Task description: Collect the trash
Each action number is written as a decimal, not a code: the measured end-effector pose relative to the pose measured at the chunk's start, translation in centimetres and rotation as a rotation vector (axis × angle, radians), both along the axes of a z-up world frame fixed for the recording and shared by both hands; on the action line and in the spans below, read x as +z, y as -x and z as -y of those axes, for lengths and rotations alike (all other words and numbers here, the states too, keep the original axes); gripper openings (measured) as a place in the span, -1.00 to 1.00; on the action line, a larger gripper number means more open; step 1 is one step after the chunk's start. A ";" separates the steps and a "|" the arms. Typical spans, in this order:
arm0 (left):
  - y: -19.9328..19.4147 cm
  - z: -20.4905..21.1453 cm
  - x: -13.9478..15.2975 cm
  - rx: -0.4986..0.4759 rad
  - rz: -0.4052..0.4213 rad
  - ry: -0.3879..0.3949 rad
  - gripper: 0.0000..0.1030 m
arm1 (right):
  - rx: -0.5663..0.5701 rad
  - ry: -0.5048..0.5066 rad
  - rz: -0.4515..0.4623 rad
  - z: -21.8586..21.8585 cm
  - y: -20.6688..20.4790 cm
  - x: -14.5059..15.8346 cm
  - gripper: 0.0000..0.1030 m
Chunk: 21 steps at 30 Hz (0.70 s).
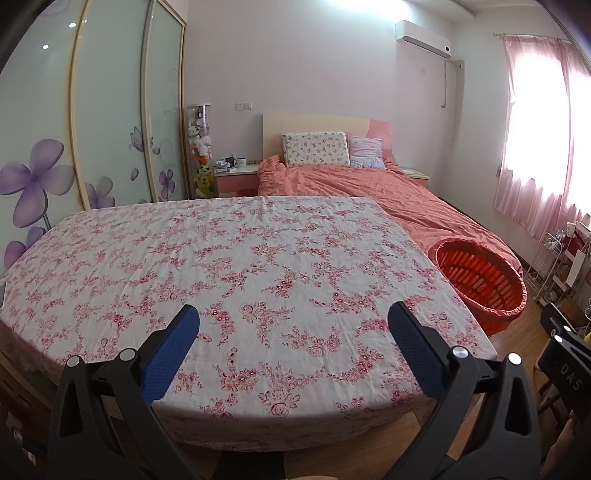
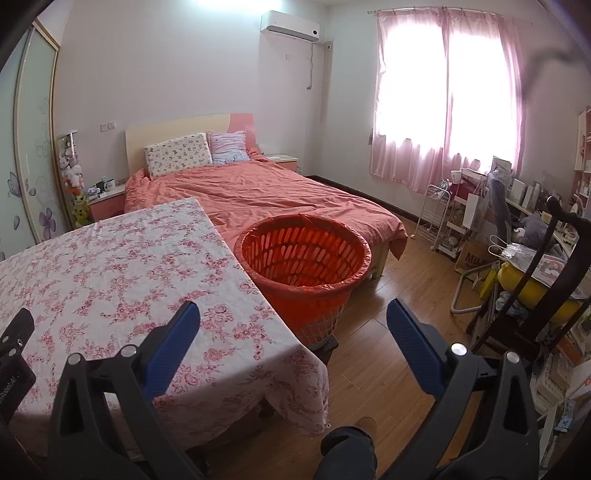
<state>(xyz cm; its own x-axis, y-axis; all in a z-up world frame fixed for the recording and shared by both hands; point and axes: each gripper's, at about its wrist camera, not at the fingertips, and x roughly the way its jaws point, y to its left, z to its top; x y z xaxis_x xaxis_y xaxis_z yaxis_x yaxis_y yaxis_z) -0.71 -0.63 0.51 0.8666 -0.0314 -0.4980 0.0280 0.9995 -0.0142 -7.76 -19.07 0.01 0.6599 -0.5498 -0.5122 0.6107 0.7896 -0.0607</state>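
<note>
The left tool (image 1: 293,319) hangs above the near part of the table (image 1: 229,266), its two blue-padded fingers (image 1: 173,354) spread wide with nothing between them. Below it lies only the white cloth with its pink flower print, which covers the whole table top and drops over the near edge.

The right tool (image 2: 293,319) is likewise wide open and holds nothing. It sits over the table's right-hand corner, one finger (image 2: 171,352) above the cloth and the other above the wooden floor (image 2: 399,295). At the left edge of the right wrist view a black part of the left tool shows over the cloth.

The orange basket (image 2: 303,258), lined with an orange bag, stands upright on the floor just beside the right edge of the table (image 2: 110,266), between it and the foot of the bed (image 2: 258,192). From the left wrist view the basket (image 1: 480,280) appears past the table's far right side. Its inside shows slotted walls; whether anything lies at the bottom cannot be told.

The bed carries a salmon cover and two pillows against the headboard. A pink curtain (image 2: 443,92) hangs over the bright window, an air conditioner (image 2: 290,22) sits high on the wall, and a wardrobe (image 1: 92,110) with purple flower panels stands left of the table. Cluttered shelves and bags fill the right side of the room. A dark shoe (image 2: 347,443) shows on the floor below the right tool.
</note>
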 end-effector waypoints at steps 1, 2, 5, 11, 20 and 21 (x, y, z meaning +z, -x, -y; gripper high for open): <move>0.0 0.0 0.0 0.000 0.000 0.001 0.96 | 0.001 0.000 -0.001 0.0 -0.1 0.0 0.92; 0.0 0.0 0.0 0.000 -0.001 0.000 0.96 | 0.002 -0.001 -0.001 0.0 0.0 0.0 0.92; 0.1 0.0 0.0 -0.004 -0.001 0.003 0.96 | 0.009 -0.003 0.001 -0.1 0.1 0.0 0.92; 0.4 0.2 0.4 -0.007 0.011 0.003 0.96 | 0.018 -0.002 0.010 -0.2 0.2 0.2 0.92; 0.4 0.3 0.7 -0.007 0.020 0.006 0.96 | 0.018 -0.001 0.017 -0.3 0.4 0.4 0.92; 0.5 0.4 0.8 -0.008 0.020 0.006 0.96 | 0.019 -0.002 0.017 -0.3 0.5 0.5 0.92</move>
